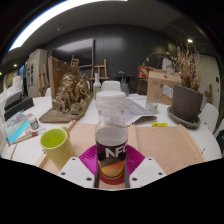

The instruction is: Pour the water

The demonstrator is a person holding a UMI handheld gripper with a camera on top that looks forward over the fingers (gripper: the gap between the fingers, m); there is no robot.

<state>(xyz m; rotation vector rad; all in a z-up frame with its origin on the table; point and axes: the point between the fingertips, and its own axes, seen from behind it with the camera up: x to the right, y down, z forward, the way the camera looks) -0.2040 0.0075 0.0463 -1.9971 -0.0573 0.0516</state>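
Observation:
A bottle (111,152) with a dark label, white letters and an orange-red lower band stands upright between my gripper's fingers. My gripper (112,170) is shut on the bottle, its magenta pads (88,160) pressing on both sides. A yellow-green cup (56,144) stands on the wooden board (170,146) to the left of the fingers. Beyond the bottle stands a clear plastic container (110,104) with a white lid.
A wooden model (70,95) sits on a tray at the back left. A grey planter with dry twigs (186,98) stands at the back right. Papers and small items (20,125) lie at the left. A white table (140,112) carries it all.

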